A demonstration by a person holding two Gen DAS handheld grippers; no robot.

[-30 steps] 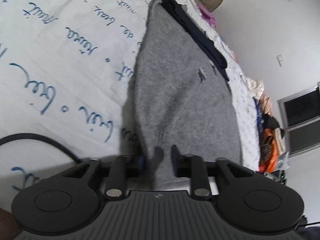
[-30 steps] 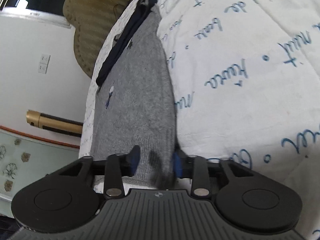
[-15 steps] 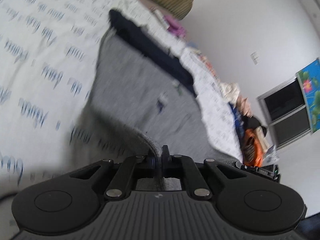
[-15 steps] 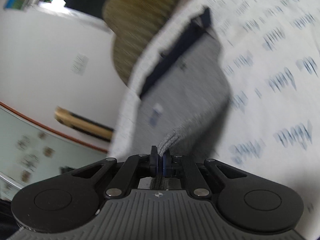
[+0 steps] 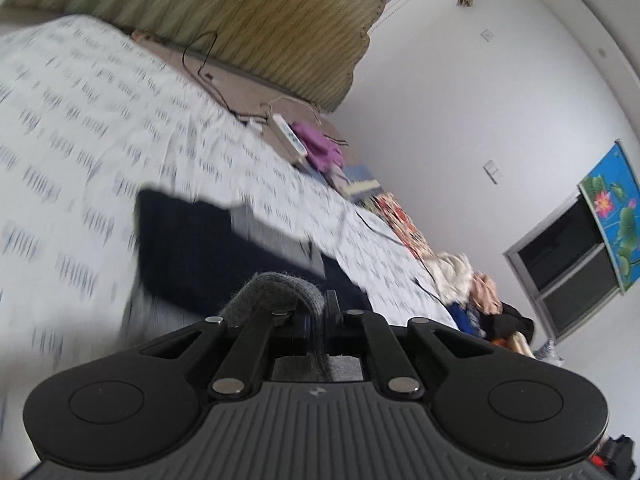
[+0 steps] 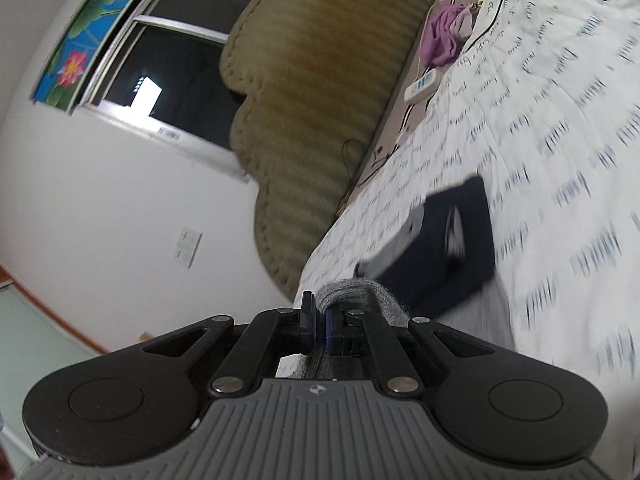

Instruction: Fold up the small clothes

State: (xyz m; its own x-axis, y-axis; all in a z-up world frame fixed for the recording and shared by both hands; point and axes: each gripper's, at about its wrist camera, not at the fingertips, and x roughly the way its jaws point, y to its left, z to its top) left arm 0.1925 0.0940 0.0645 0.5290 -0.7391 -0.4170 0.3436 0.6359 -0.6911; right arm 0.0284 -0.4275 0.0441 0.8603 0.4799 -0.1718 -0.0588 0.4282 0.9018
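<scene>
Your left gripper (image 5: 318, 316) is clamped on the hem of the grey knit garment (image 5: 276, 290), which loops up just ahead of the fingers. Your right gripper (image 6: 320, 322) pinches another part of the same hem between its blue pads (image 6: 329, 330), so both corners are lifted off the bedspread (image 5: 80, 128).

Beyond the hem, the garment's dark navy band (image 5: 192, 248) lies flat near the middle of the bedspread, blurred in both views. At the head edge sit a white power strip (image 5: 289, 138), a purple cloth (image 5: 320, 148) and the olive headboard (image 5: 224, 12).

The knit looks soft, light and limp. It will likely sag between your grippers and stretch if tugged, so hold the thick hem at its corners rather than the thin body.

Blue handwriting-style script covers the bedspread, but it is too smeared to read reliably. No brand label is visible on the garment.
</scene>
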